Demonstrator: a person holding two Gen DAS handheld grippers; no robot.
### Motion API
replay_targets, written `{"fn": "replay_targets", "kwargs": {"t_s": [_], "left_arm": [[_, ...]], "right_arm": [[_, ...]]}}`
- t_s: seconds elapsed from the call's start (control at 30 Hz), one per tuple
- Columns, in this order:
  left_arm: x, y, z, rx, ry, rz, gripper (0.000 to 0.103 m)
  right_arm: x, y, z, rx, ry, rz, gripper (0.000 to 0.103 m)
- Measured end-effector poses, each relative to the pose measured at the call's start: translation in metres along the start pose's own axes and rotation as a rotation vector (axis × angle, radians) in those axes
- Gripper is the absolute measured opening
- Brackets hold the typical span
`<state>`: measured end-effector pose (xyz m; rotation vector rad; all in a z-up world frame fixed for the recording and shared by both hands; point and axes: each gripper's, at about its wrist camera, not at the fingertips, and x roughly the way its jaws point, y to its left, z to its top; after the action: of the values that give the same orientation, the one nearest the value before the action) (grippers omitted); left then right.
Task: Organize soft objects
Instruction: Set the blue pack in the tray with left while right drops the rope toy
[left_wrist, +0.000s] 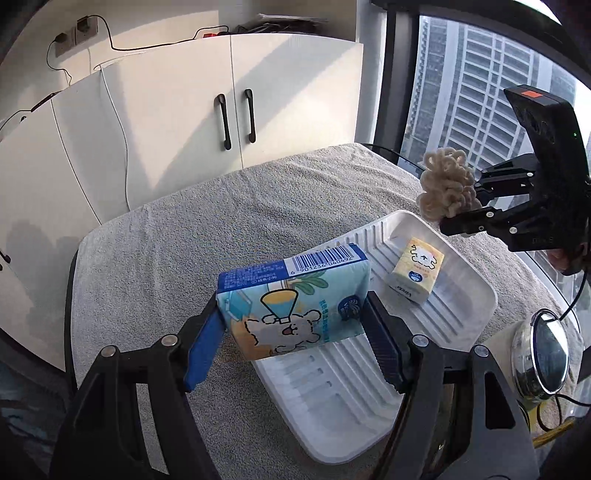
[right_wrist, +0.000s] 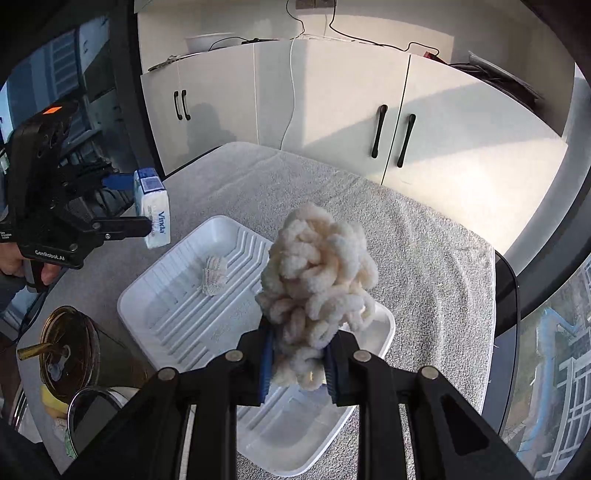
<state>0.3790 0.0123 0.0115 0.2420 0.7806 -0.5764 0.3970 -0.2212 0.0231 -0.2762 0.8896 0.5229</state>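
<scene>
My left gripper is shut on a blue tissue pack with a cartoon dog, held above the near left edge of the white ribbed tray. It also shows in the right wrist view. My right gripper is shut on a cream fluffy yarn bundle, held above the tray; it also shows in the left wrist view. A small yellow tissue pack lies in the tray's far part.
The tray sits on a grey towel covering the table. White cabinets stand behind. A round metal-rimmed object and a brown cup stand beside the tray. A window is at the side.
</scene>
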Motion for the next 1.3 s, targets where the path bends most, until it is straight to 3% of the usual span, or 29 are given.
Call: {"fn": "replay_targets", "kwargs": {"t_s": [0.17,0.43,0.7,1.0,1.3], "left_arm": [[0.025,-0.007,-0.009,0.046,0.069,-0.040,0.070],[0.045,-0.005,-0.018,0.051,0.117,-0.061,0.070],[0.058,-0.009,-0.027,0.055,0.153,-0.055,0.072],[0.065,-0.010,-0.026,0.046,0.156,-0.045,0.074],[0.065,-0.009,-0.026,0.026,0.160,-0.047,0.081]], "right_arm": [[0.039,0.000,0.006,-0.017,0.072,0.067,0.025],[0.076,0.010,0.006,-0.057,0.153,0.141,0.025],[0.108,0.018,0.007,-0.079,0.210,0.129,0.027],[0.112,0.024,0.004,-0.098,0.209,0.094,0.030],[0.108,0.025,0.000,-0.091,0.203,0.078,0.053]]}}
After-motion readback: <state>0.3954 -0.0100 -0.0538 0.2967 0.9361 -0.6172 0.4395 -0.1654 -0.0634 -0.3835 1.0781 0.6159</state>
